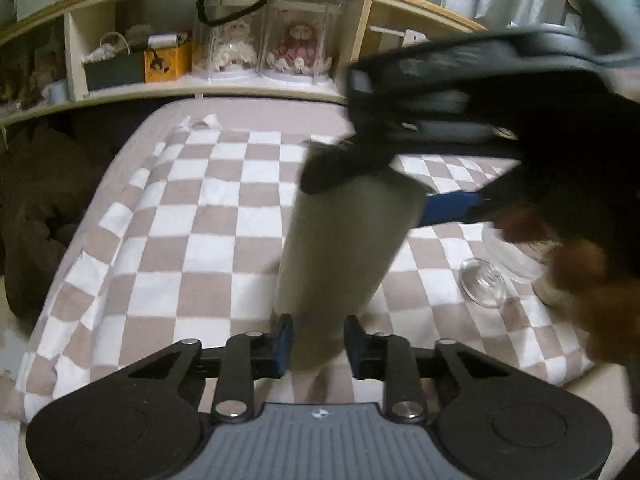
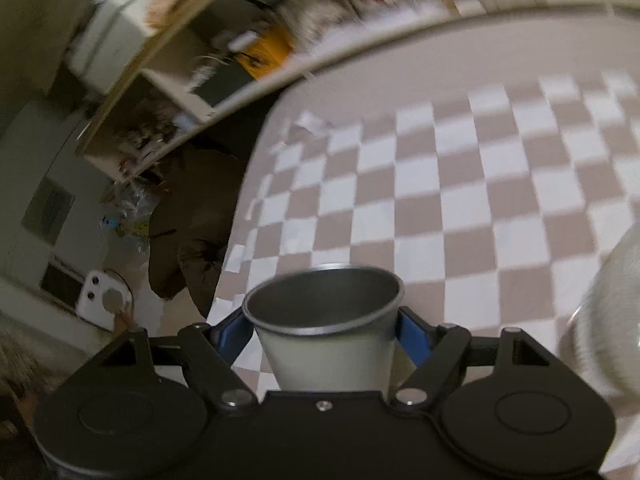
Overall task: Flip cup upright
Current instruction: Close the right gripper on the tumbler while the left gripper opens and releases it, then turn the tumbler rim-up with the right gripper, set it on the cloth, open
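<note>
A tall grey metal cup [image 1: 340, 252] is held above the checked cloth, tilted. My right gripper [image 1: 362, 190] comes in from the upper right and is shut on the cup's upper end. In the right wrist view the cup [image 2: 326, 338] sits between the blue pads [image 2: 414, 338], its open mouth facing forward. My left gripper [image 1: 318, 350] has its jaws on either side of the cup's lower end. I cannot tell whether its pads touch the cup.
A glass goblet [image 1: 496, 272] lies on its side on the checked cloth [image 1: 200, 240] at the right; it also shows blurred in the right wrist view [image 2: 608, 320]. A wooden shelf [image 1: 200, 60] with boxes and dolls stands behind the table.
</note>
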The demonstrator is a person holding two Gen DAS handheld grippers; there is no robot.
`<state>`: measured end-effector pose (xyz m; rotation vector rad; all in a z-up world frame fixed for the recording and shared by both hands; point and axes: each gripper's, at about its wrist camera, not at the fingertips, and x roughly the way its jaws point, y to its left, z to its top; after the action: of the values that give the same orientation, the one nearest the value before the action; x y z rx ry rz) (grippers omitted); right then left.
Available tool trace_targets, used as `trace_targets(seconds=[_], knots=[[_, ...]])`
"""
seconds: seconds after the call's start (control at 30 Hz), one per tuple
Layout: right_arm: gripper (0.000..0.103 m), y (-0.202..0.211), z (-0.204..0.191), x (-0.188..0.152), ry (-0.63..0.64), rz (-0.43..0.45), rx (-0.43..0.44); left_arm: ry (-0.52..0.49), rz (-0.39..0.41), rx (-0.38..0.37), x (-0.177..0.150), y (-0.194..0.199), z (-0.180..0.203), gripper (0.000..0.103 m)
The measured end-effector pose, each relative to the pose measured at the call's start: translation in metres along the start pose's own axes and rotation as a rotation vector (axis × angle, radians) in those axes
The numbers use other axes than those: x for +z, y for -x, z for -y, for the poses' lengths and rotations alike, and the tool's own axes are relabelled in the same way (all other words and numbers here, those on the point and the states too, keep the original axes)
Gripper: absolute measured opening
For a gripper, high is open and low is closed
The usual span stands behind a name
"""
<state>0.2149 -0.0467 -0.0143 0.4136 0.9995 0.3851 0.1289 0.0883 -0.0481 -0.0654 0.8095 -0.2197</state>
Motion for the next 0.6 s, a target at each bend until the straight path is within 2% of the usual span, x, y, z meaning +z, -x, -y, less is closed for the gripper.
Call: trace_targets(seconds=[0.1,0.37,0.6], knots=[[0.077,0.02,-0.004,-0.006,0.104,0.046,-0.016,-0.019,0.016,-0.002,0.001,-0.008,0.001,0.027],[0.075,0.052,-0.006,-0.022,0.288,0.145,-0.069,-0.109,0.021,-0.034,-0.001,-0.027,0.021,0.028],[0.071,0.05,-0.009,-0.039,0.413,0.145,-0.125,-0.104,-0.001,-0.053,-0.004,-0.037,0.023,0.028]])
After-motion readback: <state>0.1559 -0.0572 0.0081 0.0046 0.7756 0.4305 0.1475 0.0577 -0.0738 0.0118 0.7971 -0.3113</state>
